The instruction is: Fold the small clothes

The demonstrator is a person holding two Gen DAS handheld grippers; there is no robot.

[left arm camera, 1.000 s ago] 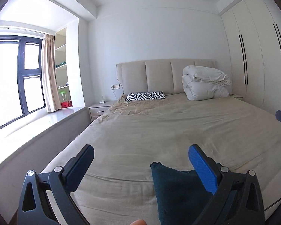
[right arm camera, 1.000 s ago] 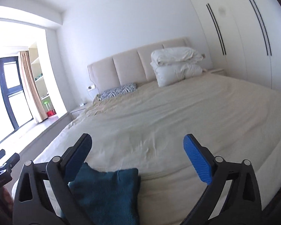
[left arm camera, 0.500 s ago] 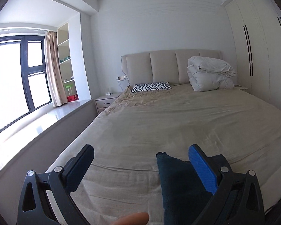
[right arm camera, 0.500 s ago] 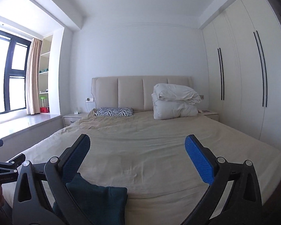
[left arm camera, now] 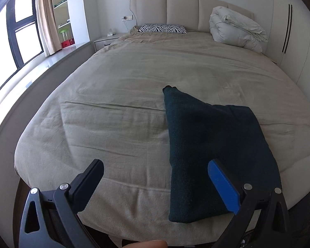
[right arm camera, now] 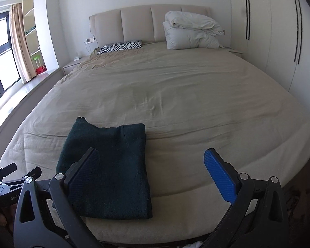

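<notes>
A dark teal knit garment (left arm camera: 208, 144) lies folded flat near the foot edge of the beige bed (left arm camera: 134, 86); it also shows in the right wrist view (right arm camera: 111, 165). My left gripper (left arm camera: 159, 186) is open and empty, held above the bed's foot edge, its right finger over the garment's near left part. My right gripper (right arm camera: 155, 175) is open and empty, its left finger over the garment's near part. The left gripper (right arm camera: 6, 175) shows at the left edge of the right wrist view.
A folded white duvet (right arm camera: 192, 31) and a zebra-print pillow (right arm camera: 119, 46) lie by the headboard. A nightstand (left arm camera: 105, 41) and a window ledge (left arm camera: 31, 72) run along the left. White wardrobes (right arm camera: 279, 31) stand on the right.
Both grippers have risen and tilted down, so the bed top and the whole folded garment now show. Both jaws stay open.
</notes>
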